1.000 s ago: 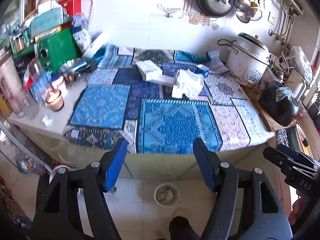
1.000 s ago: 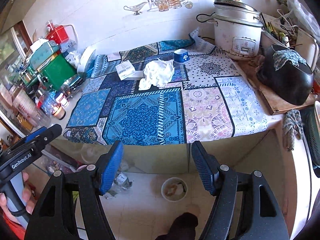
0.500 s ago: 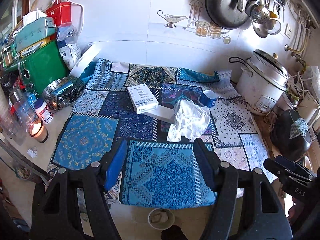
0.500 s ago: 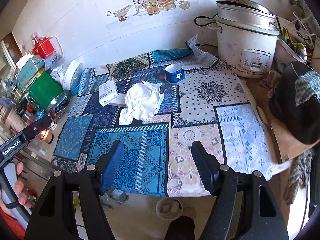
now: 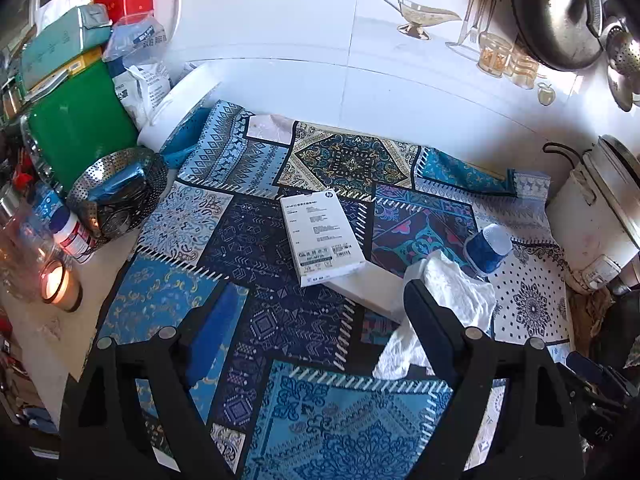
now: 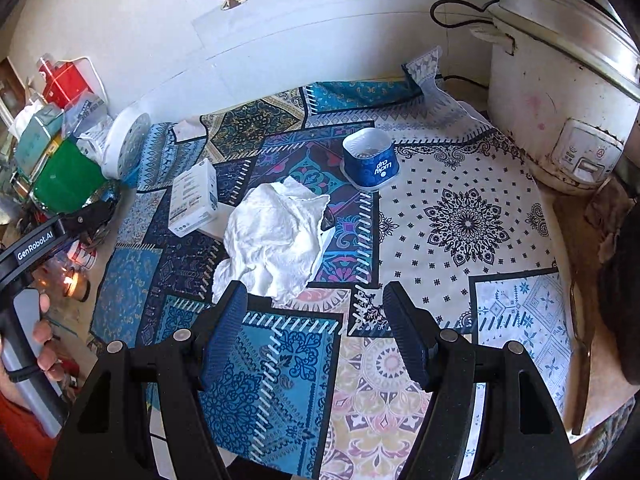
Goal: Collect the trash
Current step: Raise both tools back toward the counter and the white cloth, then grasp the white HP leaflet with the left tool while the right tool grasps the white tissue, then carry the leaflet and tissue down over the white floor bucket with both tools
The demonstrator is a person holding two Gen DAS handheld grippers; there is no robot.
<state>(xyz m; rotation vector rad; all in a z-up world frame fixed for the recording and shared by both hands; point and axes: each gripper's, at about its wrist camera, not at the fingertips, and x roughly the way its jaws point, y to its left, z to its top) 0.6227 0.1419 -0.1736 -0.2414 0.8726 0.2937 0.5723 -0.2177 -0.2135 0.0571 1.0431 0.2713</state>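
Observation:
A crumpled white paper (image 6: 276,236) (image 5: 448,304) lies mid-counter on the patterned cloth (image 6: 460,220). Beside it a white printed box (image 5: 322,236) (image 6: 194,198) leans on a flat white box (image 5: 368,286). A blue paper cup (image 6: 370,160) (image 5: 488,248) lies on its side behind the paper. My left gripper (image 5: 316,312) hovers over the cloth just short of the white box; its jaws are opening with nothing between them. My right gripper (image 6: 316,316) is open and empty, just in front of the crumpled paper.
A white rice cooker (image 6: 560,92) stands at the right. At the left are a lit candle (image 5: 60,286), a steel strainer basket (image 5: 116,188), a green box (image 5: 76,128) and bottles. A dark round object (image 6: 624,296) sits at the right edge. A hand (image 6: 40,332) holds the left gripper.
Both grippers have moved forward from over the floor to above the counter, so the trash now looms close. The left jaws stand wider apart than before.

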